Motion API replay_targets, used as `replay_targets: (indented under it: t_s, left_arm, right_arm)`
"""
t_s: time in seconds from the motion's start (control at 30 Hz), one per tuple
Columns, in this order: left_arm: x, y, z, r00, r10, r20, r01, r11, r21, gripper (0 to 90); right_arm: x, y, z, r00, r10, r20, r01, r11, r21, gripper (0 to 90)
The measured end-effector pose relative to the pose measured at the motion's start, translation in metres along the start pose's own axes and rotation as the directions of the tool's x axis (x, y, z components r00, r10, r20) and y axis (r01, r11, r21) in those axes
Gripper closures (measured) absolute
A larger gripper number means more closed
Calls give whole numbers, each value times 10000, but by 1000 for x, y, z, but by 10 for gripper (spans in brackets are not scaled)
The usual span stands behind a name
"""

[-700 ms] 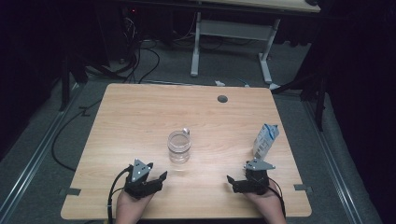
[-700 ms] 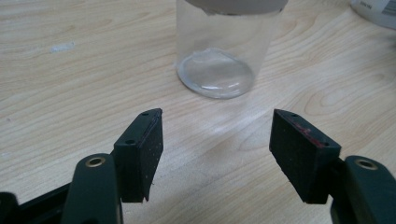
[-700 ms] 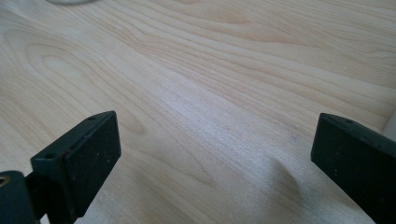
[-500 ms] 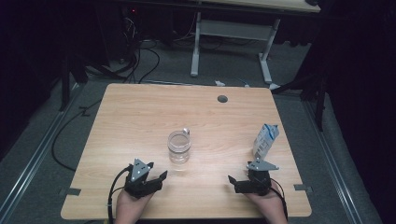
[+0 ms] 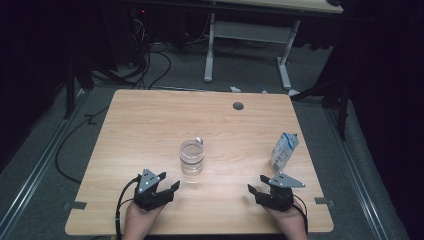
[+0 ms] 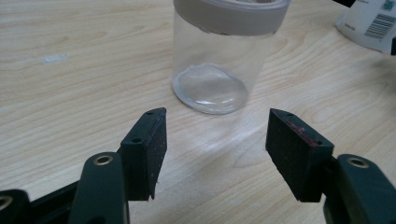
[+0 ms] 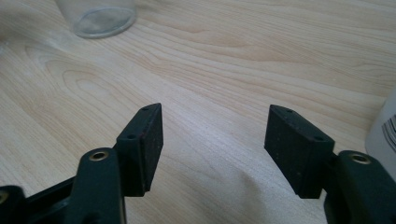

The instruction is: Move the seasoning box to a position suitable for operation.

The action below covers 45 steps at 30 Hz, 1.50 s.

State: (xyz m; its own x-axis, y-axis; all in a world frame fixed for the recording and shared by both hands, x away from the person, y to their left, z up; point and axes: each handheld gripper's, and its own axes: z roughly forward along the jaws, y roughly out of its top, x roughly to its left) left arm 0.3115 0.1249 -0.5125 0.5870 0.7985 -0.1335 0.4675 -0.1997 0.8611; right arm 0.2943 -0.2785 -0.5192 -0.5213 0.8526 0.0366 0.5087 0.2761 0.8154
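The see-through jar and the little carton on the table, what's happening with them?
A person sits at the wooden table holding a gripper in each hand. The left gripper is open and points at the clear jar, which stands upright just ahead of it, untouched. The right gripper is open too, with nothing between its jaws. The small milk carton stands just beyond it. Nothing has been picked up.

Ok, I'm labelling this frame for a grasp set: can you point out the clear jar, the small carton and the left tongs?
clear jar [image 5: 192, 159]: high view, on its glass side wall.
small carton [image 5: 284, 152]: high view, on its front face.
left tongs [image 5: 169, 185]: high view, midway between the open fingertips.
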Motion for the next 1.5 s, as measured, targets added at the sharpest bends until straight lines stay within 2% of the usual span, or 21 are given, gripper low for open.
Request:
replay_targets:
  t_s: [0.17,0.27,0.33,0.43,0.53,0.7,0.87,0.97,1.03,1.07,1.13,1.17,1.23,1.43,1.5]
  left_arm:
    - [5,1,0,9997,105,-199,-107,9999,-72,421]
    - [11,4,1,9996,-166,-246,162,9997,-173,453]
    - [12,7,1,9995,-185,-242,179,9996,-237,463]
    - [15,15,2,9993,-66,-362,53,9993,-363,487]
    - [19,22,5,9989,-231,-415,214,9989,-418,507]
    - [23,28,8,9978,-292,-590,269,9989,-396,497]
    - [29,36,15,9970,-200,-754,178,9994,-299,536]
    - [34,44,22,9963,45,-864,-75,9994,-346,620]
    - [35,46,23,9965,77,-832,-108,9993,-369,680]
    - [36,51,27,9966,129,-817,-173,9985,-527,731]
    - [36,54,30,9967,111,-807,-159,9981,-589,813]
    - [37,59,37,9969,-45,-790,-10,9975,-700,842]
    - [38,63,45,9956,79,-935,-136,9981,-604,894]
    - [39,67,64,9956,261,-905,-302,9986,-439,900]
    - [36,66,70,9981,366,-495,-388,9982,-458,900]
  right_arm:
    - [3,0,4,9998,-144,-116,146,9997,201,383]
    - [6,-1,6,9990,-355,-262,364,9987,345,423]
    - [7,-2,6,9986,-385,-369,399,9985,380,437]
    - [8,-2,6,9985,-265,-476,283,9989,361,443]
    - [8,-1,7,9987,-213,-465,230,9991,366,441]
    - [8,-2,8,9987,-148,-480,169,9988,450,436]
    - [7,-1,7,9989,-57,-462,76,9991,414,426]
    - [7,0,7,9989,-87,-469,105,9992,383,424]
    - [7,0,7,9989,-44,-475,63,9993,381,424]
    - [7,0,7,9989,-47,-471,65,9993,379,424]
    - [6,0,7,9990,-31,-454,48,9993,384,424]
    - [6,0,7,9990,16,-445,2,9992,397,424]
    - [6,0,7,9990,18,-452,0,9993,384,424]
    - [6,1,6,9989,35,-475,-20,9995,320,423]
    - [6,0,7,9989,24,-464,-7,9993,366,423]
